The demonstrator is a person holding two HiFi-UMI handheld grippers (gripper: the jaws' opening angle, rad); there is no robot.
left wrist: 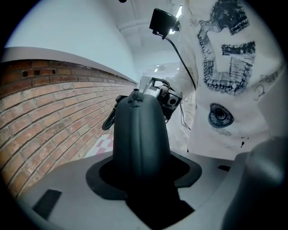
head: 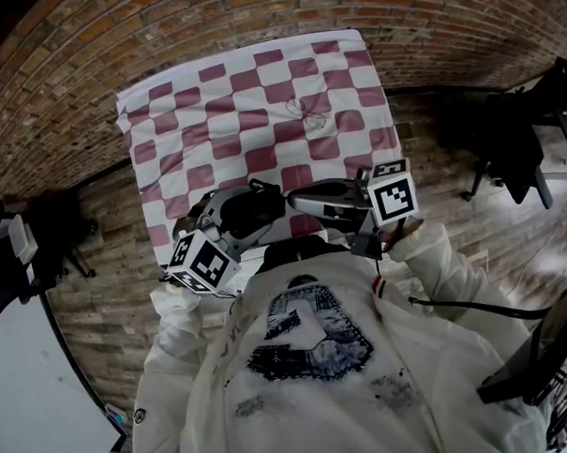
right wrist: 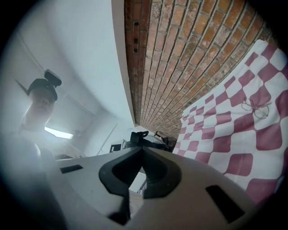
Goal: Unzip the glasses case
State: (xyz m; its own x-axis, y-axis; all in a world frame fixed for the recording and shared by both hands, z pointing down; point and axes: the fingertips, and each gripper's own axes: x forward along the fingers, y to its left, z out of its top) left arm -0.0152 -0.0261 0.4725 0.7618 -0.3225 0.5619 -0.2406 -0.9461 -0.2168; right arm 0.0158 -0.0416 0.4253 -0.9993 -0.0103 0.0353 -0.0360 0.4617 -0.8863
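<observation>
In the head view a black glasses case (head: 253, 211) is held up in front of the person's chest, over the near edge of the table. My left gripper (head: 229, 231) is shut on it; in the left gripper view the case (left wrist: 140, 134) stands upright between the dark pads. A small zipper pull (left wrist: 134, 94) shows at its top end. My right gripper (head: 292, 200) reaches in from the right, and its white tips sit at that end. In the right gripper view its jaws (right wrist: 141, 149) are pressed together right below the case's dark end (right wrist: 140, 135), apparently pinching the pull.
A red-and-white checked cloth (head: 259, 90) covers the table, and a pair of thin-framed glasses (head: 312, 116) lies on it further back. Black chairs stand at the right (head: 505, 136) and at the left (head: 49, 231). A brick wall runs behind the table.
</observation>
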